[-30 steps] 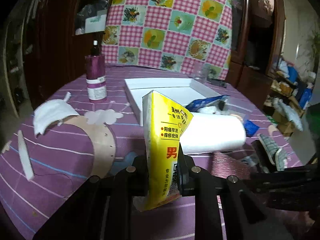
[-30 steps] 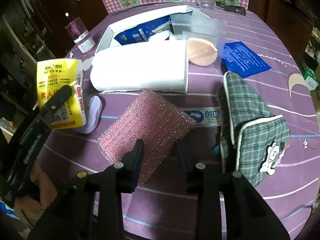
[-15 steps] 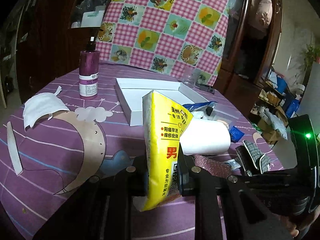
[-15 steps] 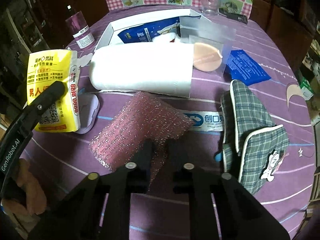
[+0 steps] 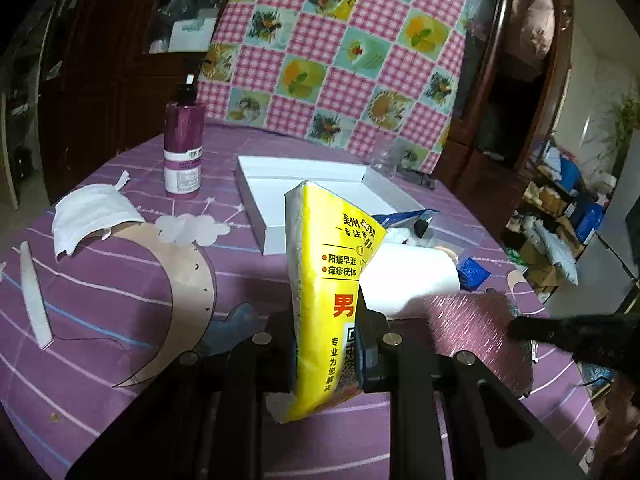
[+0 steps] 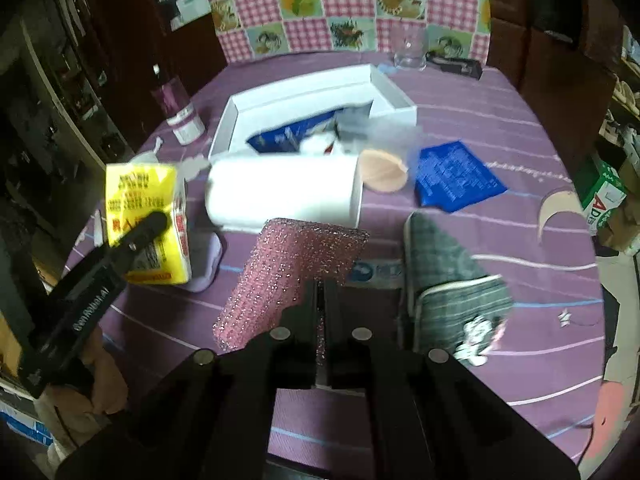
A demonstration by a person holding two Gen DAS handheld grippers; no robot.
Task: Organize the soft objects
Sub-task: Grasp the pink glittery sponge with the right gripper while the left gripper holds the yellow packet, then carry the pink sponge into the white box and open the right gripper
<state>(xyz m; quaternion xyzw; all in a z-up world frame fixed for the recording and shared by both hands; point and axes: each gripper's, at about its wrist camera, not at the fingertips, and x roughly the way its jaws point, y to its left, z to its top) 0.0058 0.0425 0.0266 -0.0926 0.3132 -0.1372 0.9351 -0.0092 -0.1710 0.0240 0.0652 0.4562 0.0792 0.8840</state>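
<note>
My left gripper (image 5: 325, 320) is shut on a yellow tissue pack (image 5: 326, 280), held upright above the purple tablecloth; the same pack (image 6: 146, 220) shows at the left of the right wrist view. The right gripper (image 6: 320, 292) is shut on the edge of a pink glittery sponge (image 6: 292, 268), which hangs lifted off the table; that sponge (image 5: 476, 332) appears blurred at the right of the left wrist view. A white paper roll (image 6: 280, 196) lies behind it, in front of a white open box (image 6: 384, 84) holding a blue packet and other items.
A plaid pouch (image 6: 448, 280) lies to the right of the sponge. A blue packet (image 6: 456, 176), a beige puff (image 6: 382, 170), a purple bottle (image 5: 183, 148), a white mask (image 5: 88, 216) and a glass (image 6: 408, 46) lie on the table. A checked chair cover (image 5: 340, 52) stands behind.
The right gripper closed on the pink sponge's edge and lifted it off the table. The left gripper kept hold of the yellow pack and rolled slightly.
</note>
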